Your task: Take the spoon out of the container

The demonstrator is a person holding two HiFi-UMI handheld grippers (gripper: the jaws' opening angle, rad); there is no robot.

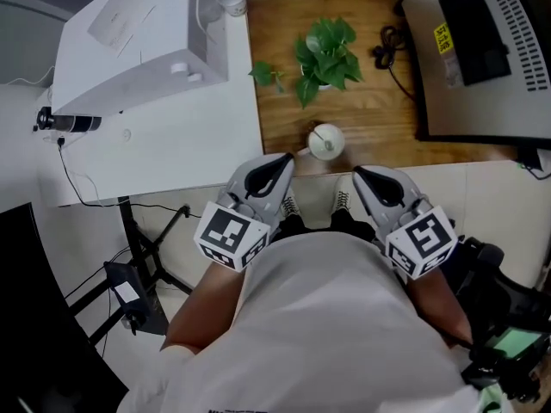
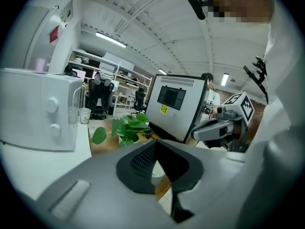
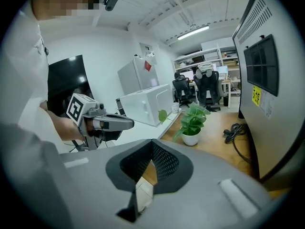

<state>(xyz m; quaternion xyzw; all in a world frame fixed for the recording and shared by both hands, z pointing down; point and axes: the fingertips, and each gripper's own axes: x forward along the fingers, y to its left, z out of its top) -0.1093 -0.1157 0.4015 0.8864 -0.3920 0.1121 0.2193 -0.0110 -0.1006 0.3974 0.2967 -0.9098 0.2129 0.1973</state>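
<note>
Wooden tabletop ahead, and the white container sits at its near edge, closer to the person than the potted plant. A pale sliver at its rim looks like the spoon, though it's tiny. Left gripper and right gripper hover either side, not touching it, jaws pressed together, empty.

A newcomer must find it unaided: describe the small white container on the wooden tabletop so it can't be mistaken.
Find the wooden tabletop beside the big white machine. At its near edge, just in front of the potted plant, stands the container. It is round, white and low, unlike the leafy green plant behind it.
</note>
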